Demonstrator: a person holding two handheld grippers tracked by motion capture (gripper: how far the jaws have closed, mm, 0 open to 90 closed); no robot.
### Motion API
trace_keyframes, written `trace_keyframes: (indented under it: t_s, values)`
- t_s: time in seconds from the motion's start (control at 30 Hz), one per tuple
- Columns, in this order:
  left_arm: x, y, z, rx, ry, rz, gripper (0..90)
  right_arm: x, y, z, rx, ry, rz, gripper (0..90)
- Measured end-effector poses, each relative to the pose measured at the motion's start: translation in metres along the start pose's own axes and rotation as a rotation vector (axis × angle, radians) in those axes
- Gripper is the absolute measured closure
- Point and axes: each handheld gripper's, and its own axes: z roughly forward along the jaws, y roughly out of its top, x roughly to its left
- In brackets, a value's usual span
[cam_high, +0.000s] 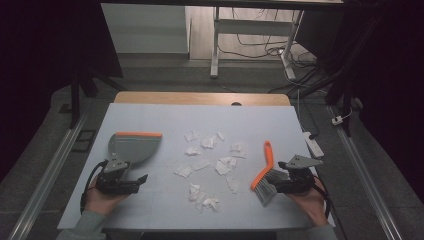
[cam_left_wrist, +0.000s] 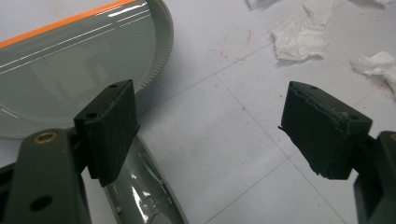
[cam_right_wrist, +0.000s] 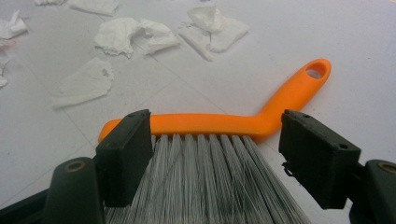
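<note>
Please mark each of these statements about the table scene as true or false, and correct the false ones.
1. The grey plastic dustpan with an orange edge lies on the person's left side. True.
2. The left gripper is shut on the dustpan's handle. False: its jaws stand open, the handle beside one of them.
3. The orange-handled brush with grey bristles stands upright. False: it lies flat on the table.
4. Torn white paper scraps lie scattered between dustpan and brush. True.
5. The right gripper has open jaws, the bristles between them. True.

Both grippers (cam_high: 142, 178) (cam_high: 277, 184) were black with grey three-cornered plates, screws and cables; the sleeves (cam_high: 87, 226) were pale green.
</note>
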Motion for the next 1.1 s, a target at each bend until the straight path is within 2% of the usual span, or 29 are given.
trace_keyframes:
  t_s: [0.73,0.8,0.97,1.03,1.1]
  values:
    - [-0.001,0.004,0.005,0.004,0.001,0.013,19.6,0.002,-0.003,-0.001,0.020,-0.010,0.012,27.1]
    - [-0.001,0.005,0.005,0.007,0.001,0.015,19.6,0.003,-0.002,0.001,0.065,-0.039,0.013,27.2]
    - [-0.002,0.007,0.007,0.015,0.000,0.018,19.5,0.004,0.002,0.002,0.107,-0.033,0.037,26.3]
    - [-0.002,0.007,0.008,0.019,0.001,0.021,19.5,0.006,0.005,0.004,0.153,-0.040,0.020,26.5]
    - [-0.001,0.007,0.008,0.022,0.004,0.020,19.4,0.009,0.010,0.004,0.190,-0.047,0.032,27.6]
